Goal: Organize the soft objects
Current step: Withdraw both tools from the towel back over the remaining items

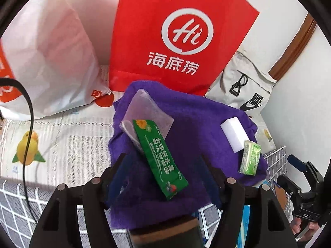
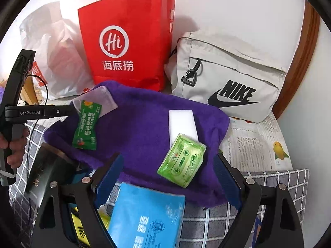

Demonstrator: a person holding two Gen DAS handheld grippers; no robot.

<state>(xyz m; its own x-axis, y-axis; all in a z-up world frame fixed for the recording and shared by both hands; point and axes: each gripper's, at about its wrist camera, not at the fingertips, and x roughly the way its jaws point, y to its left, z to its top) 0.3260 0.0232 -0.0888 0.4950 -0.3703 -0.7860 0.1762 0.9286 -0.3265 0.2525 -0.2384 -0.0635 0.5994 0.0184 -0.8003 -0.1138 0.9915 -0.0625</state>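
Purple towel carries green sachet, sponge, tissue pack; both claws gape wide.

Support surface: a grey checked cover with a white fruit-print sheet over its far part. Lying directly on it: purple towel, red paper bag, grey Nike bag, white plastic bag, and a blue packet at the near edge.
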